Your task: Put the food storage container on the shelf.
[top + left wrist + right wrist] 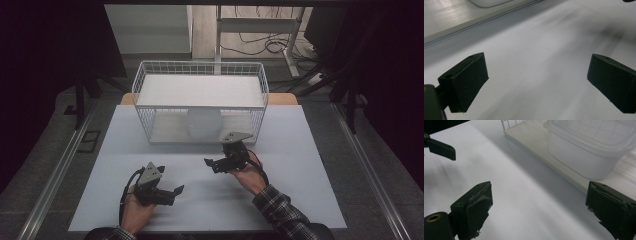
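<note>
container parked on the lower shelf, both hand-held grippers free

going big to small. the desk (pixel 150 200) is a wide pale sheet with loads of bare surface on my side, so there's plenty of room to swing around in front. at the back sits the white wire rack (pixel 200 70), two levels, open toward me. its lower shelf (pixel 534 142) has a low front lip that runs across the right gripper view, and that edge is the one thing i'd watch on any move in or out.

the translucent plastic container (pixel 203 125) stands on that lower shelf, just behind the lip, under the upper shelf, so headroom in there looks tight.

the right hand-held gripper (pixel 216 163) is just in front of the rack, jaws spread wide with nothing between them and the container ahead and off to one side, apart from the pads. my read: the placing step is done and this is the back-off.

the left hand-held gripper (pixel 172 192) rests low on the near desk, well apart from the rack, jaws also released and empty.

next move, i reckon, just needs a clean retreat toward me across the open desk, keeping clear of the lip and wire front.
</note>
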A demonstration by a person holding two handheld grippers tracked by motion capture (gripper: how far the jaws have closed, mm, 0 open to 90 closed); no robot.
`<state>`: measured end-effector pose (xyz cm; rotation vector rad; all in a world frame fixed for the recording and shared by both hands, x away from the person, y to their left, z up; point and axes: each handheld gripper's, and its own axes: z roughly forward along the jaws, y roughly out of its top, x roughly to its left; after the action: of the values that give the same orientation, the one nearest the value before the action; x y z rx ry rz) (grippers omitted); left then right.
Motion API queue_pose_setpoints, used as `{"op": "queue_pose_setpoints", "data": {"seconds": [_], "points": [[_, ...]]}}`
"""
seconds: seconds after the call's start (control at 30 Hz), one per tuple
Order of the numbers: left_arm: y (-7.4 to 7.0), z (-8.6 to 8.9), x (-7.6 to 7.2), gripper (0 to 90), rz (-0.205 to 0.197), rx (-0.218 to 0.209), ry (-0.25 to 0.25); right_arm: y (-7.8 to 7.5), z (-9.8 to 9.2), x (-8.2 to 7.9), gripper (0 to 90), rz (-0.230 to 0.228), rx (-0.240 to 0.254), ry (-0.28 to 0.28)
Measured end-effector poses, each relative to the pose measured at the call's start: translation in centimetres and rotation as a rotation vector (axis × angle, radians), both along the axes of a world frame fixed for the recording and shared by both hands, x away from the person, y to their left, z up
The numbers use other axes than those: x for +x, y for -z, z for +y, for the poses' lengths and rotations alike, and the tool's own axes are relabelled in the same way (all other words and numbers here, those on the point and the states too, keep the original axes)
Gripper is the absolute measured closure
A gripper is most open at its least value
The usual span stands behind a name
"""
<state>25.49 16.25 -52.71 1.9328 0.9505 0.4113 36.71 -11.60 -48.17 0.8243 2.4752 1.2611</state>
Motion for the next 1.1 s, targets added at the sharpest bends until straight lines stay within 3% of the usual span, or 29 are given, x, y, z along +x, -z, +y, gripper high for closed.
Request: {"op": "queue_pose_setpoints", "data": {"seconds": [0.53,1.1], "points": [[-0.1,0.0,-0.2,2.6,-0.009,0.023,0.008,0.4,-2.9,-2.5,0.2,0.011,-0.011,0.006],[-0.5,1.1,-1.1,2.3,-0.020,0.035,-0.010,-0.3,-6.4,-5.2,0.0,-0.036,-0.022,0.055]]}}
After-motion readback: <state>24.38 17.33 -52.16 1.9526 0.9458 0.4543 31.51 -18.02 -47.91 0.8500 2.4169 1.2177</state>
